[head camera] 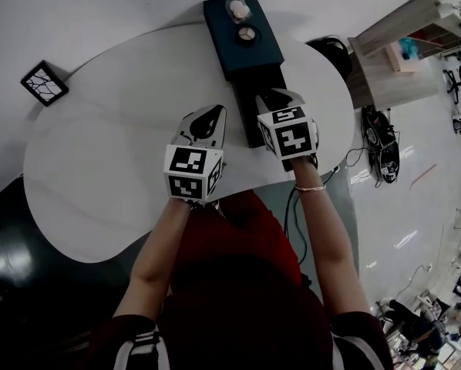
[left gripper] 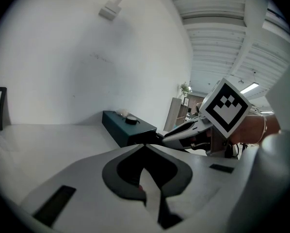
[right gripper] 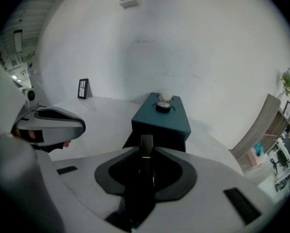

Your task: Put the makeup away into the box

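Observation:
A dark teal box point(head camera: 242, 41) stands at the table's far edge, with its black drawer point(head camera: 254, 126) pulled out toward me. A round compact point(head camera: 247, 34) and a pale puff point(head camera: 238, 8) rest on its lid. My right gripper point(head camera: 275, 97) hovers over the drawer, shut on a slim black makeup stick point(right gripper: 144, 164) that points at the box point(right gripper: 164, 118). My left gripper point(head camera: 207, 118) hangs just left of the drawer over the white table point(head camera: 99, 168). Its jaws point(left gripper: 145, 147) stand closed on a small pale item with a red bit point(left gripper: 147, 191).
A small black picture frame point(head camera: 44, 82) stands at the table's far left. Right of the table there are a wooden shelf unit point(head camera: 400, 41), dark shoes point(head camera: 385, 141) and cables on the floor. My lap presses against the table's near edge.

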The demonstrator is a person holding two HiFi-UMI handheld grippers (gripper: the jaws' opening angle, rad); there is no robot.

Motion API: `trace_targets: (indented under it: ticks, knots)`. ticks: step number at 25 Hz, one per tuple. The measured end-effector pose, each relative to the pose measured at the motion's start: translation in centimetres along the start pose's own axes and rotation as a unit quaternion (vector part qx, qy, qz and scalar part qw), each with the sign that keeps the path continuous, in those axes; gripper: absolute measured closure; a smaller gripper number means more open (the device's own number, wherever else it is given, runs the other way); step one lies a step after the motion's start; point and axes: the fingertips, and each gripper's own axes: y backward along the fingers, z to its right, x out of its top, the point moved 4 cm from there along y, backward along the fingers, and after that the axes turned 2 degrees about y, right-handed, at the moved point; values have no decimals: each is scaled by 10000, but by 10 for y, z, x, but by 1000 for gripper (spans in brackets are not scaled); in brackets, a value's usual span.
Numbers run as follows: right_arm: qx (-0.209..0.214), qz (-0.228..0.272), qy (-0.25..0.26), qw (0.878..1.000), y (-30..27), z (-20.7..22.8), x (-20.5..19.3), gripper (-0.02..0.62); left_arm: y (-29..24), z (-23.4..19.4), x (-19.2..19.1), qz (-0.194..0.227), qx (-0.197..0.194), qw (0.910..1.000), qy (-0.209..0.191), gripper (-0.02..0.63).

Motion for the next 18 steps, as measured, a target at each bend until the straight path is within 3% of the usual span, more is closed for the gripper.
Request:
trace_targets:
  ticks: [18]
  knots:
    - [138, -471, -120, 9987, -51, 2, -1, 495, -33, -10, -5, -187, 124, 9994, 253, 583]
